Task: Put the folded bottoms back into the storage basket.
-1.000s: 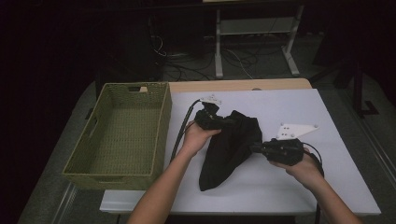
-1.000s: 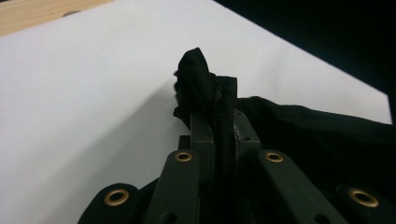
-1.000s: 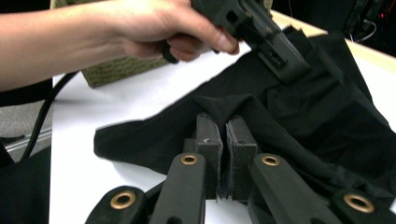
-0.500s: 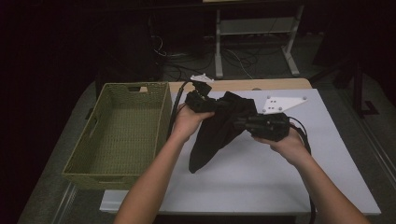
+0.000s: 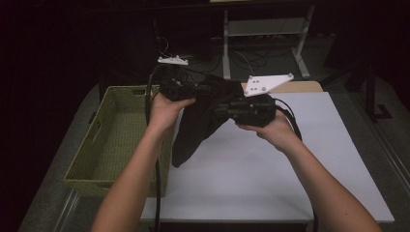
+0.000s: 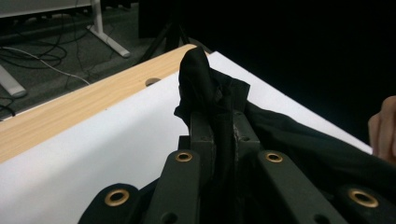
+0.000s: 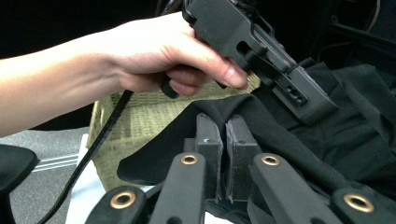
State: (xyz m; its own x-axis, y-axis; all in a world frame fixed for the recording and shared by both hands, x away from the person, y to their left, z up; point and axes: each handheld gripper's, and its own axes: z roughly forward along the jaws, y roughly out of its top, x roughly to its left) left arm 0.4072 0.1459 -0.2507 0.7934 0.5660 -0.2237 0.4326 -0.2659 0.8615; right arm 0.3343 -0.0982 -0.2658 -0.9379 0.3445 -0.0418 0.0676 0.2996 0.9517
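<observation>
Above table point(image 5: 300, 159) — plain black cloth point(image 5: 196, 130), unlabelled

No readable text, labels, brands or numbers anywhere: none on my tools, none on the black cloth point(image 5: 203, 121), none on the woven basket point(image 5: 104, 145) left of it, none on the white surface point(image 5: 251, 179).
</observation>
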